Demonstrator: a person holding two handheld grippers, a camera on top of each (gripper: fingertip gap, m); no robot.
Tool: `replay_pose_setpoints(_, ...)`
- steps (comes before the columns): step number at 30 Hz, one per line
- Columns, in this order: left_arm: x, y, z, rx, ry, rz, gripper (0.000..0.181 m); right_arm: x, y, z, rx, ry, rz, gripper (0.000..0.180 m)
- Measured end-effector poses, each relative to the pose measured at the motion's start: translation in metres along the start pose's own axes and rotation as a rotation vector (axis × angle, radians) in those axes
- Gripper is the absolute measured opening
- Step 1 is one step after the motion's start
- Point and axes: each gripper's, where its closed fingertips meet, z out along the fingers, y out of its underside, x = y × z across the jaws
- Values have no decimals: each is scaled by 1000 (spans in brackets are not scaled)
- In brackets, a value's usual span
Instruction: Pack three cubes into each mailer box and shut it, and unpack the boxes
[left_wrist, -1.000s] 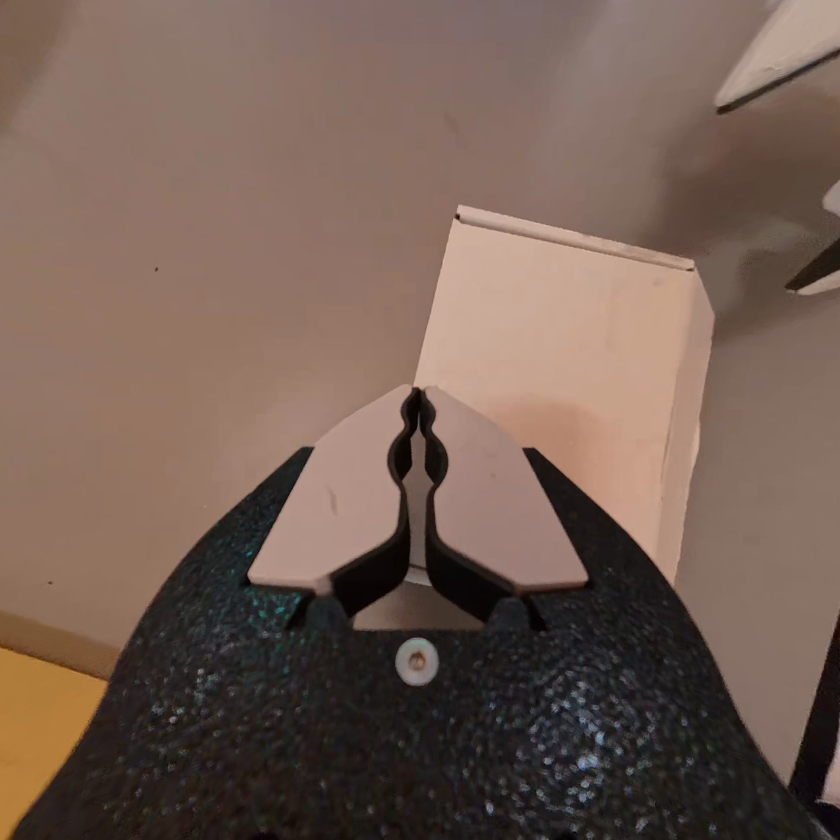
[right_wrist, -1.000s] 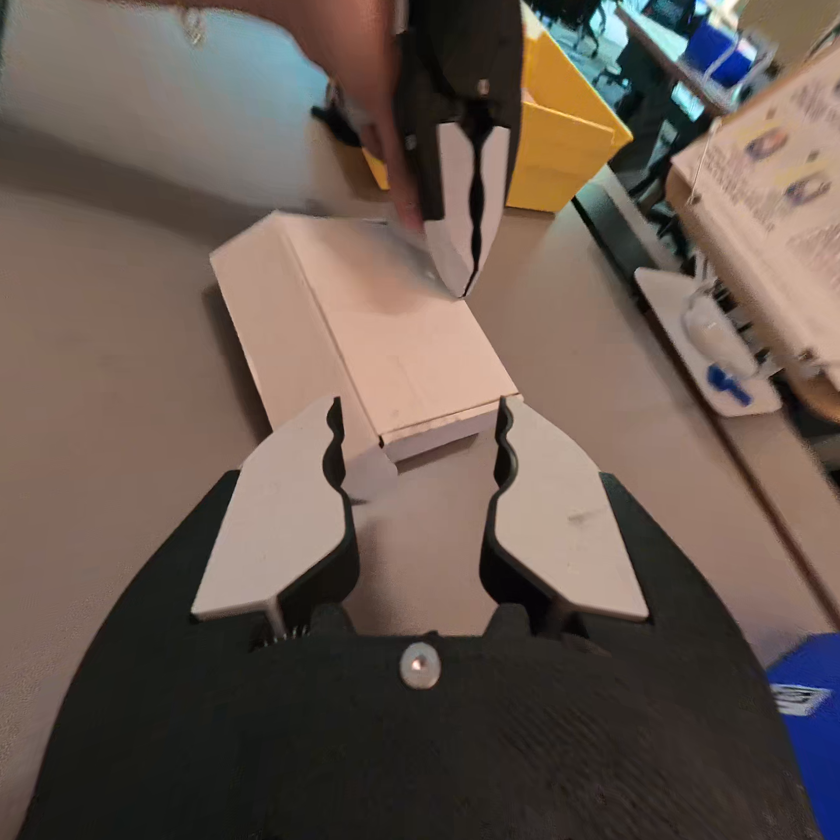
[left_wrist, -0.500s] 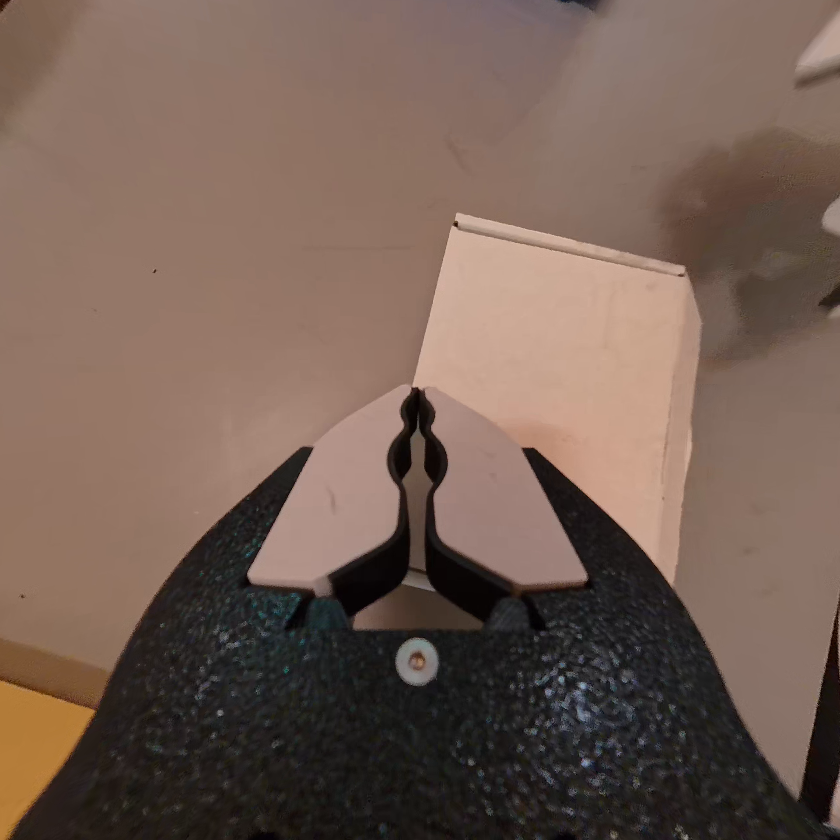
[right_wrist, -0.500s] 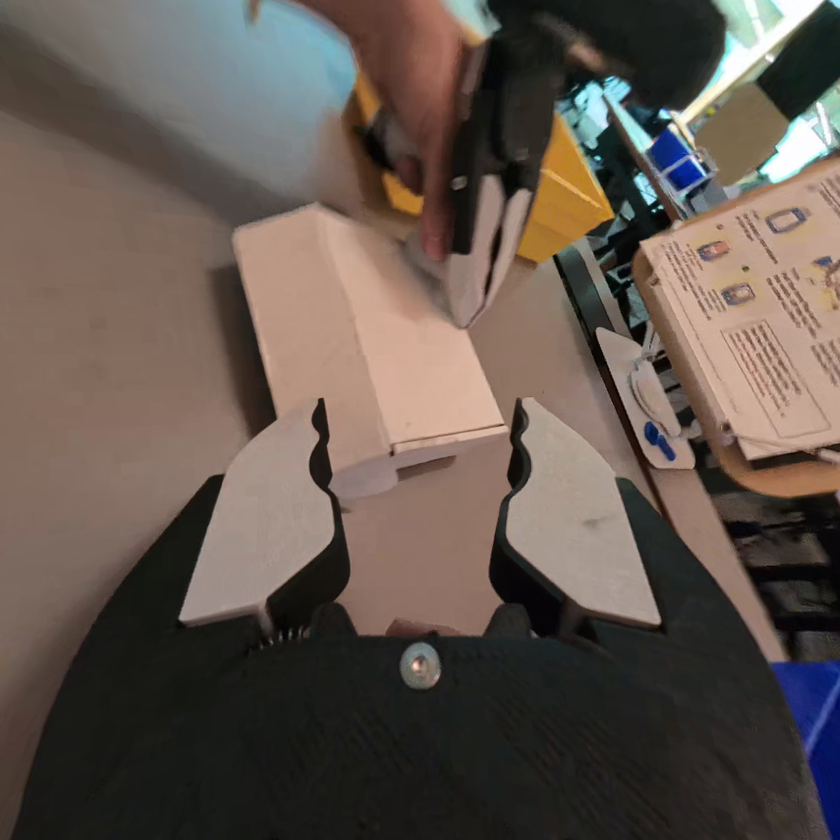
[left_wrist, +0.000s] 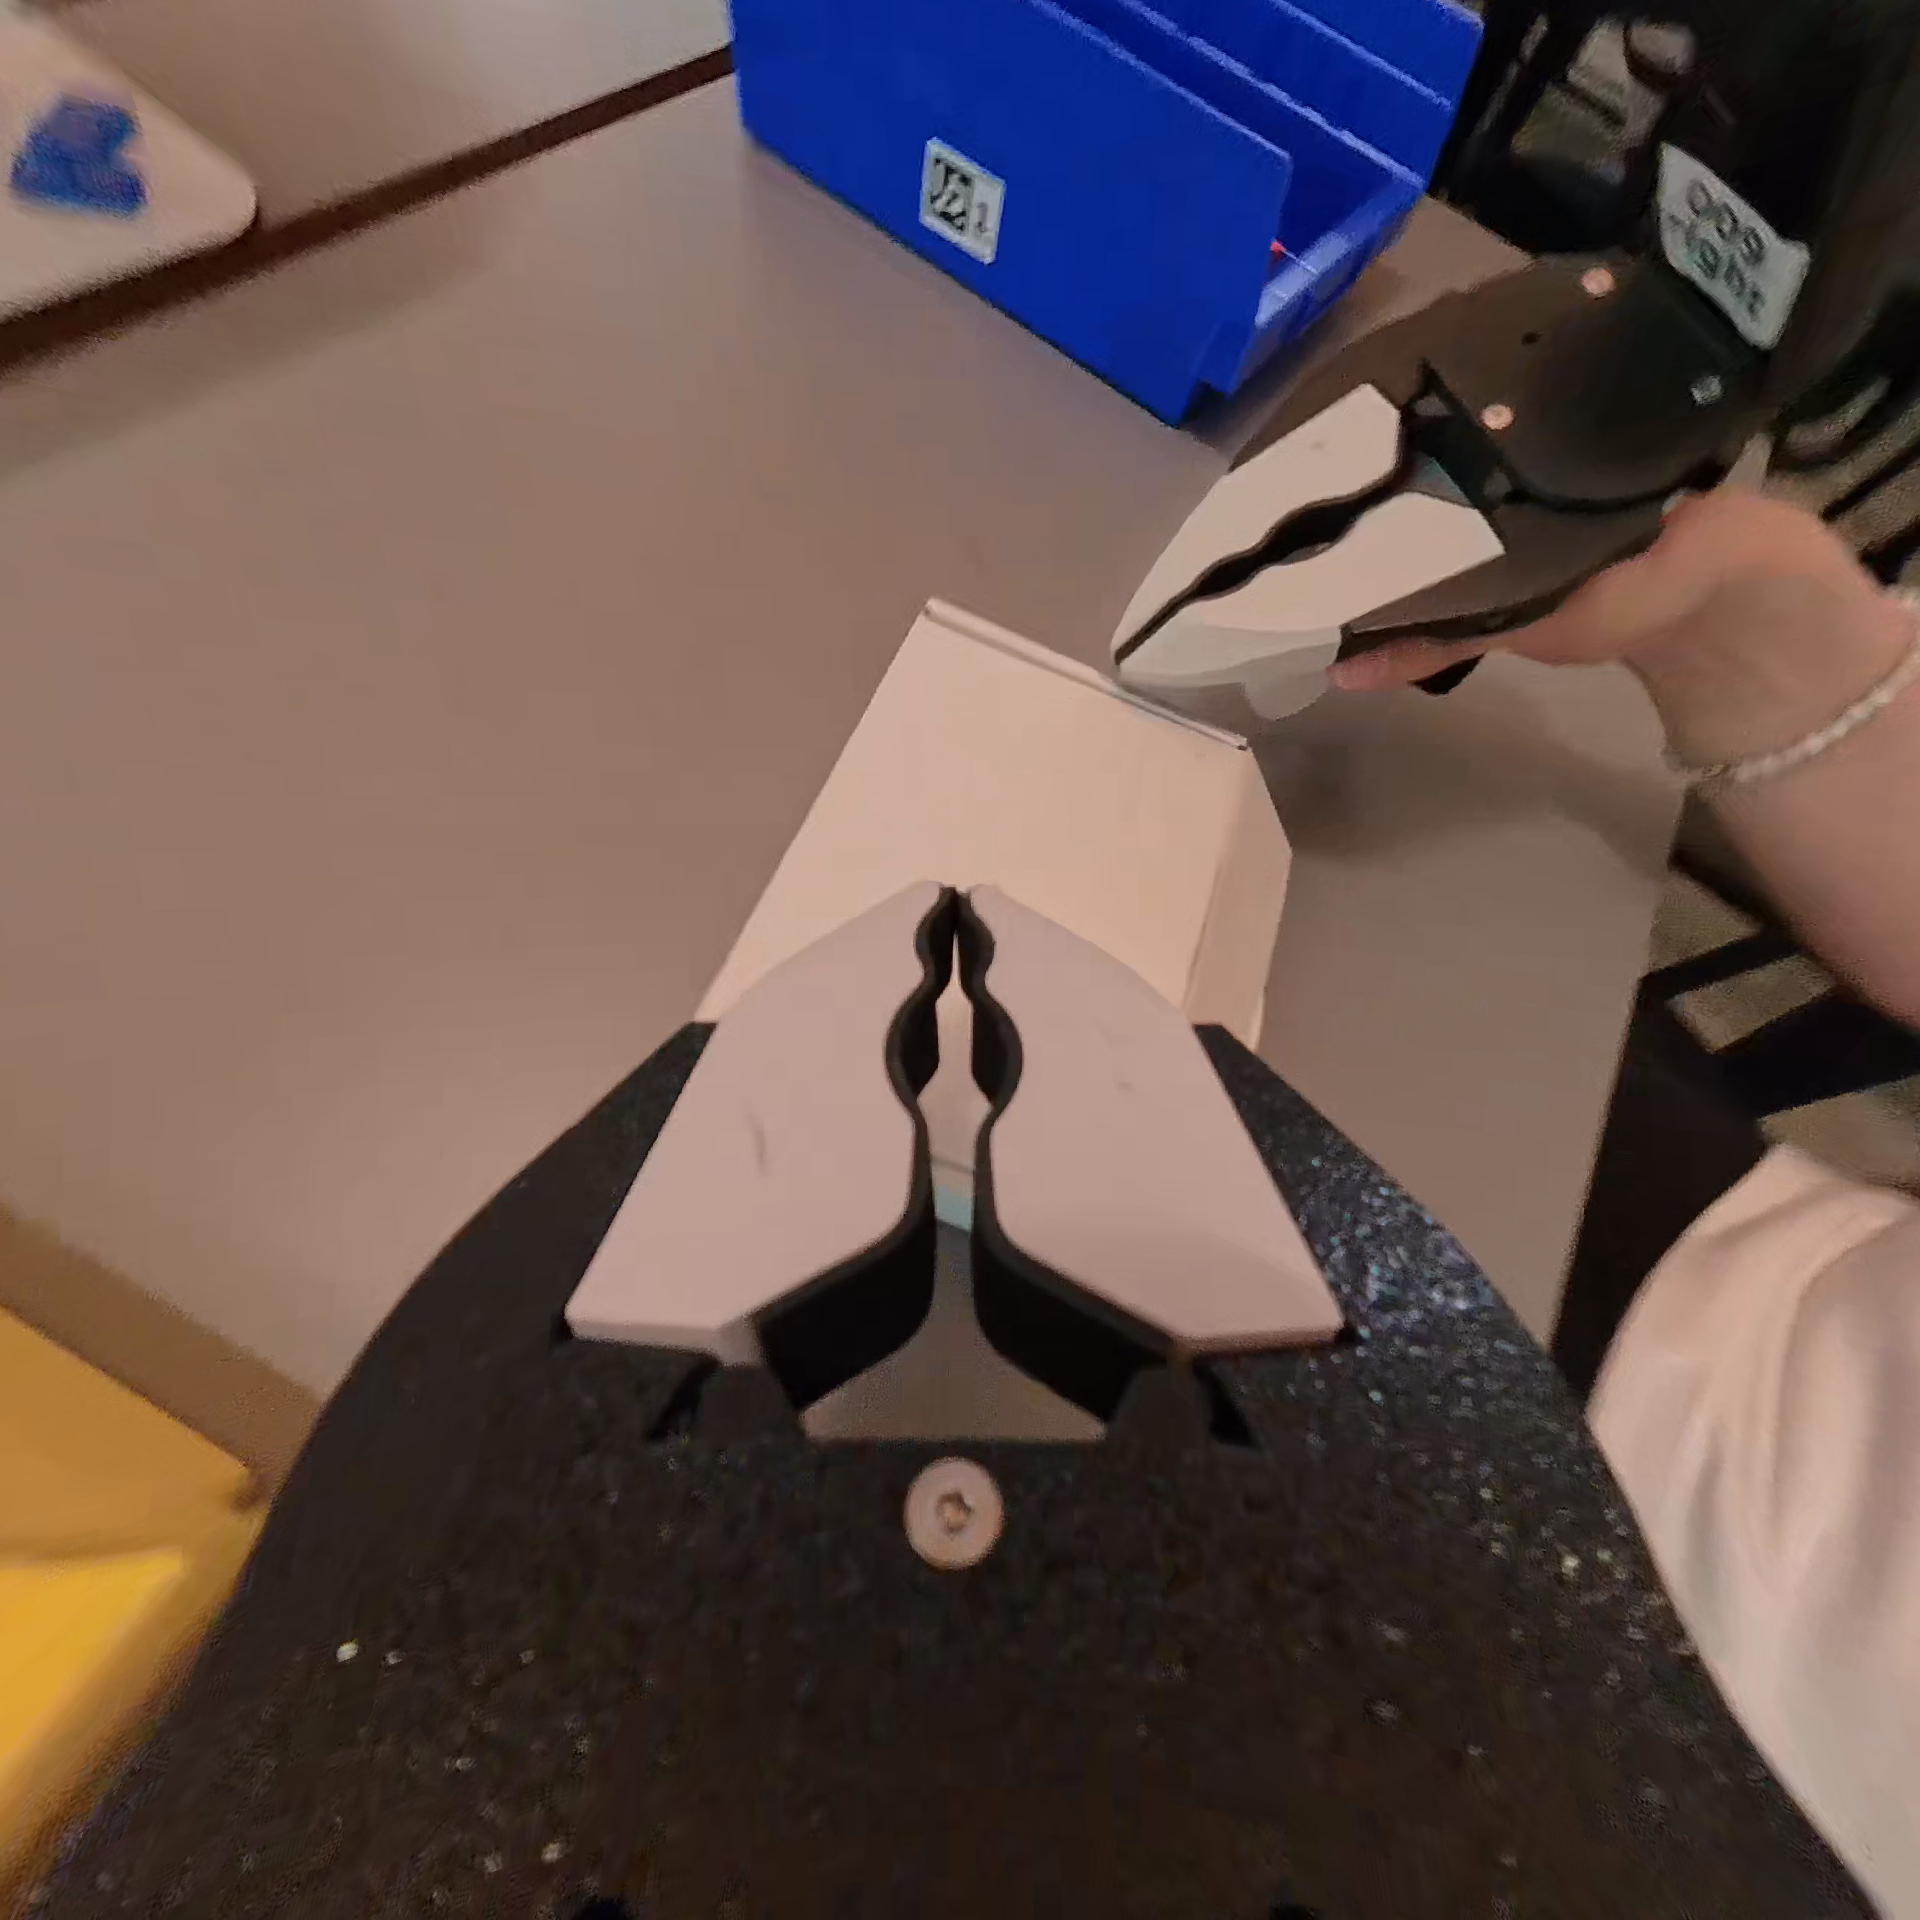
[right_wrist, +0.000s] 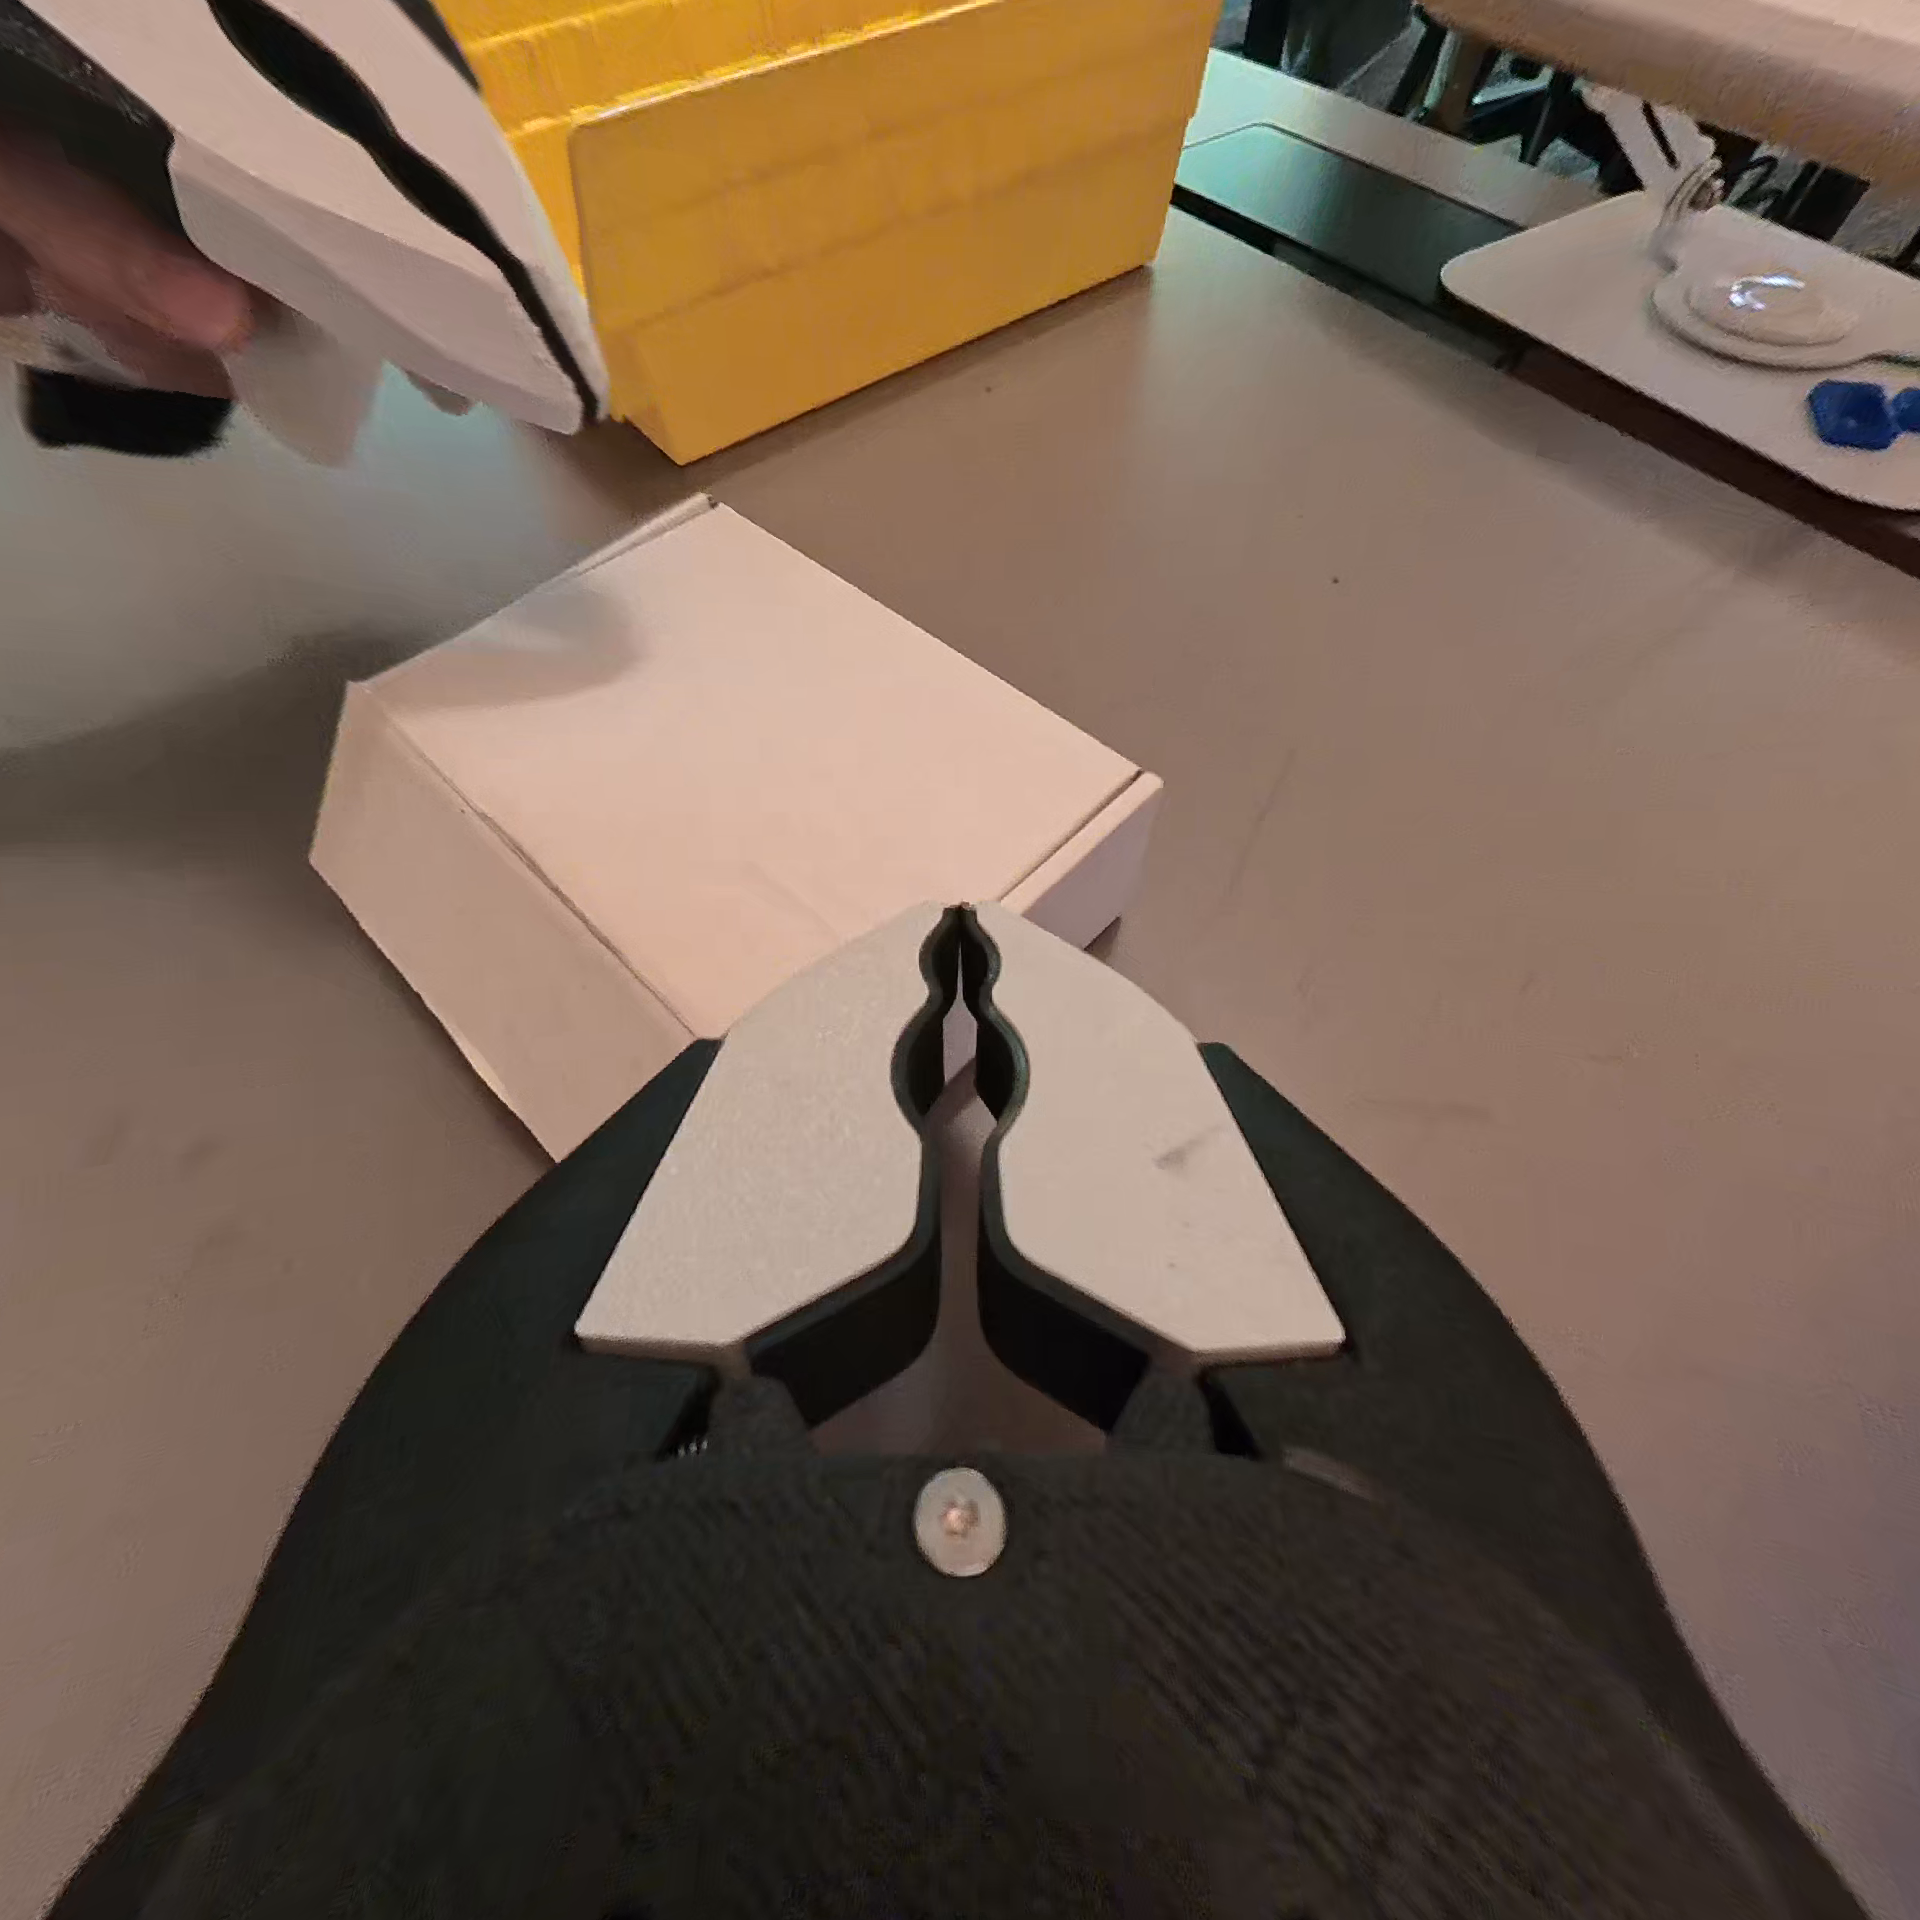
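A white mailer box (left_wrist: 1039, 821) lies closed on the grey table; it also shows in the right wrist view (right_wrist: 748, 769). My left gripper (left_wrist: 954, 896) is shut and empty, raised over the box's near end. My right gripper (right_wrist: 964, 912) is shut and empty, above the box's near right corner. In the left wrist view the right gripper (left_wrist: 1127, 649) hovers at the box's far right corner, held by a hand. In the right wrist view the left gripper (right_wrist: 582, 410) hangs above the box's far left. No cubes are in view.
A blue bin (left_wrist: 1081, 177) stands at the far side of the table in the left wrist view. A yellow bin (right_wrist: 852, 208) stands behind the box in the right wrist view. A white tray (right_wrist: 1714, 343) with a clear dome and blue pieces lies at the right. There is about 12 cm between the tips of the two grippers.
My right gripper has closed from wide open and lifted away from the box's front flap. My left gripper stayed shut and rose off the lid. The lid now lies flat.
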Motion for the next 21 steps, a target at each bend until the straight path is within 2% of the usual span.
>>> replay_pose_setpoints(2,2,13,-4,-16,46,-184,0,4,0,-3,3,42,-24,4)
replay_pose_setpoints(3,5,18,-3,-13,75,-254,0,6,0,-5,10,56,-24,12)
replay_pose_setpoints(7,-5,44,6,-38,53,-380,0,16,-8,-14,86,57,121,35)
replay_pose_setpoints(10,-4,47,8,17,54,-372,0,30,-6,-20,116,54,259,51)
replay_pose_setpoints(15,-3,53,2,61,54,-288,0,32,11,-12,24,-64,449,94)
replay_pose_setpoints(17,-3,54,1,109,80,-276,0,22,9,-5,2,-183,566,99)
replay_pose_setpoints(21,-4,58,-6,152,117,-282,0,5,8,11,-86,-370,688,95)
